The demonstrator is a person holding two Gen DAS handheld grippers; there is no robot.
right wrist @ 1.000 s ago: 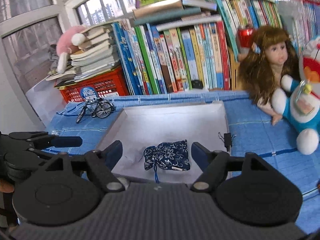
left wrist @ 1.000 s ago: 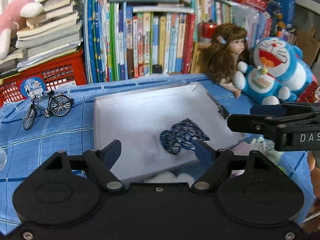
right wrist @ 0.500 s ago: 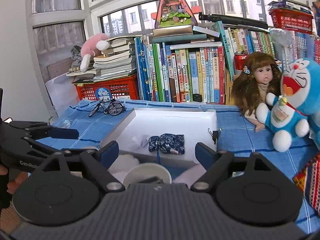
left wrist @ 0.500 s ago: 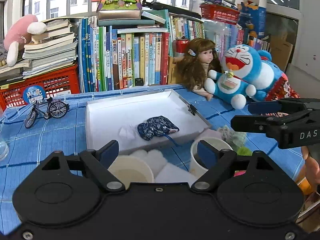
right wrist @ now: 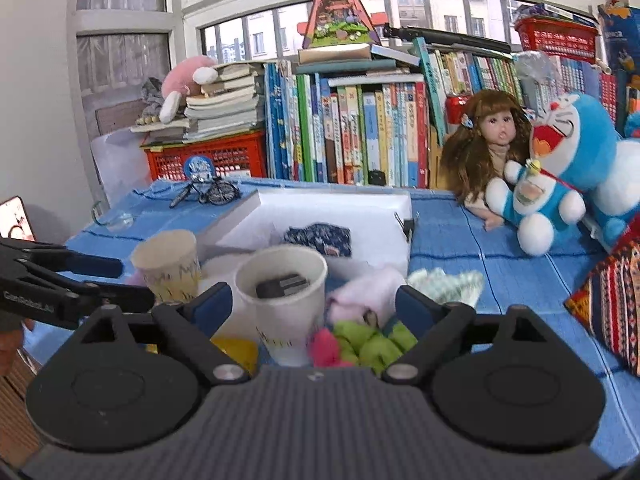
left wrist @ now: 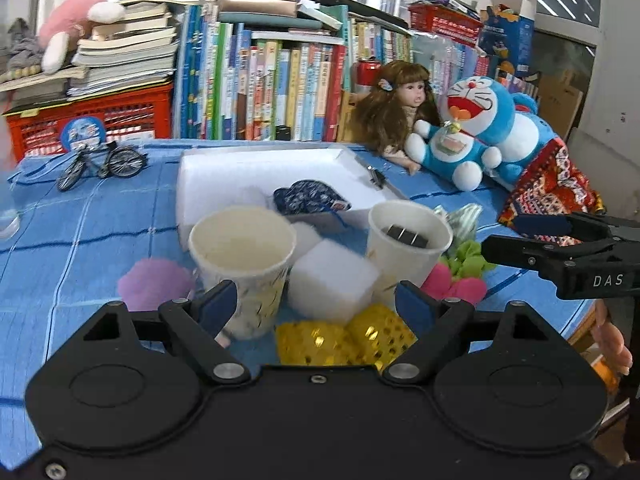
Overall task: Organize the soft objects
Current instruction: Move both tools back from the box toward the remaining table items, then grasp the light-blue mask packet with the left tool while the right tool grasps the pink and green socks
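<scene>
Both grippers, left gripper (left wrist: 316,304) and right gripper (right wrist: 314,306), spread wide, empty, hovering over soft clutter. Blue pouch (left wrist: 310,200) already in white tray (left wrist: 224,168); foam cube (left wrist: 332,274), gold pouch (left wrist: 344,340) waiting beside cups (left wrist: 240,248).

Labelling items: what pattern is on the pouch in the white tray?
Dark navy with a small white floral print on the pouch; right wrist view shows it best.
</scene>
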